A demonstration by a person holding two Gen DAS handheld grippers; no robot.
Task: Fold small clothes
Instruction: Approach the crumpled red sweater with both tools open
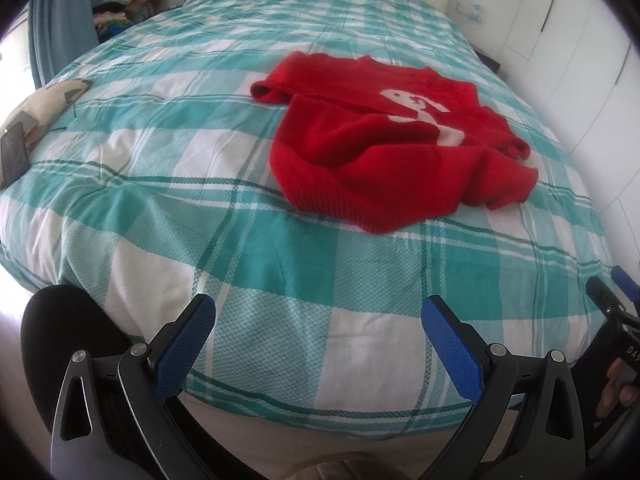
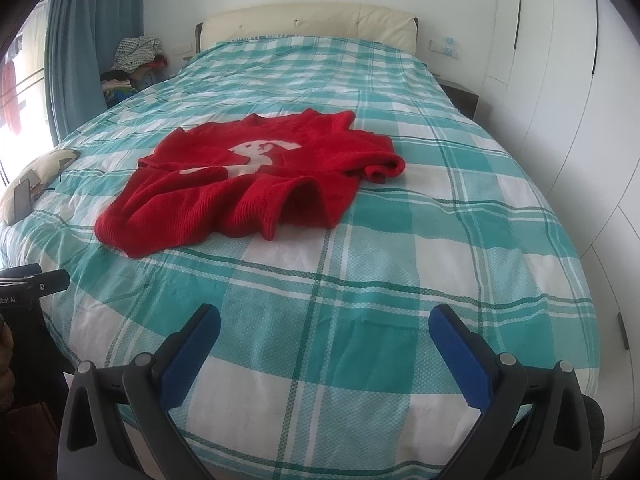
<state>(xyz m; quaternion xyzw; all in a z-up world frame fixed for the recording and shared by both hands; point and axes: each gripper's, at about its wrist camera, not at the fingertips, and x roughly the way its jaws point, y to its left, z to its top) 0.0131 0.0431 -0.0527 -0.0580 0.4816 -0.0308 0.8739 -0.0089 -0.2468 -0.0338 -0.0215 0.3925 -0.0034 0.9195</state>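
A small red knitted sweater (image 1: 380, 152) with a white animal figure on its chest lies crumpled on the bed; in the right wrist view the sweater (image 2: 240, 192) sits left of centre, one sleeve bunched at its right. My left gripper (image 1: 318, 312) hovers open over the near edge of the bed, well short of the sweater, with nothing between its blue pads (image 1: 184, 348). My right gripper (image 2: 324, 320) is likewise open and empty near the foot of the bed. The right tool's body (image 1: 616, 320) shows at the far right of the left wrist view.
The bed wears a teal and white checked cover (image 2: 400, 240) with a cream headboard (image 2: 308, 24). A pillow with a phone on it (image 1: 16, 152) lies at the left edge. Piled clothes (image 2: 132, 60) and a blue curtain stand at back left; white wardrobe doors (image 2: 560, 80) line the right.
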